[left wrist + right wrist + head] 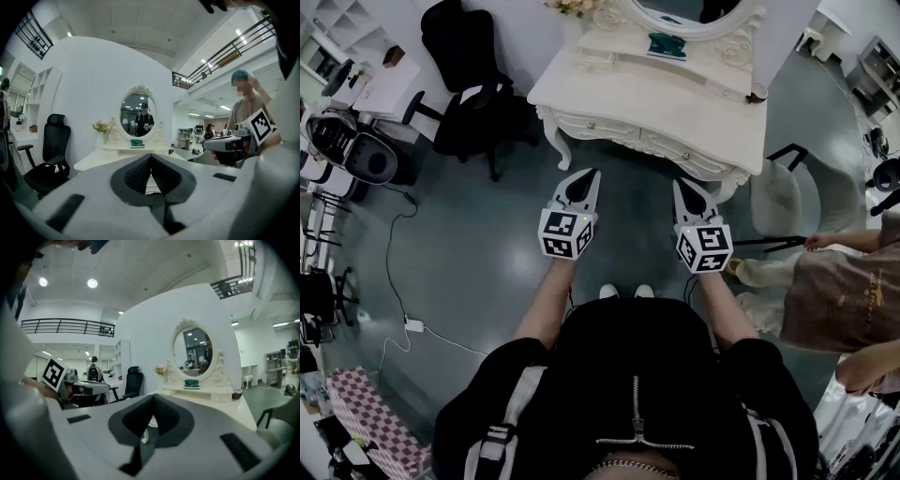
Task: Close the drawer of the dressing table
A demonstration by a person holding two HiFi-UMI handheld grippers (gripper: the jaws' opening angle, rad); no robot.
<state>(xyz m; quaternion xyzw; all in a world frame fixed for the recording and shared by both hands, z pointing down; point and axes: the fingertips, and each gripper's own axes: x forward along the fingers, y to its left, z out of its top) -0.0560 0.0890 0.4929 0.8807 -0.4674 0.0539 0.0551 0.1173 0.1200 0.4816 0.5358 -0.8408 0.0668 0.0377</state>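
Observation:
The white dressing table [675, 103] stands ahead of me, with an oval mirror [139, 112] and a green item [666, 44] on its small upper shelf. Its drawer fronts [623, 131] with small knobs face me and look flush with the carved front. My left gripper [592, 173] and my right gripper [679, 183] hover side by side over the floor, short of the table front and apart from it. Both point towards the table. Each has its jaws together with nothing between them, as the left gripper view [151, 157] and right gripper view [153, 399] show.
A black office chair [469, 75] stands left of the table, a pale stool [792, 192] at its right. A person [844, 291] stands at my right. A cable [394, 244] with an adapter [414, 325] lies on the grey floor at left.

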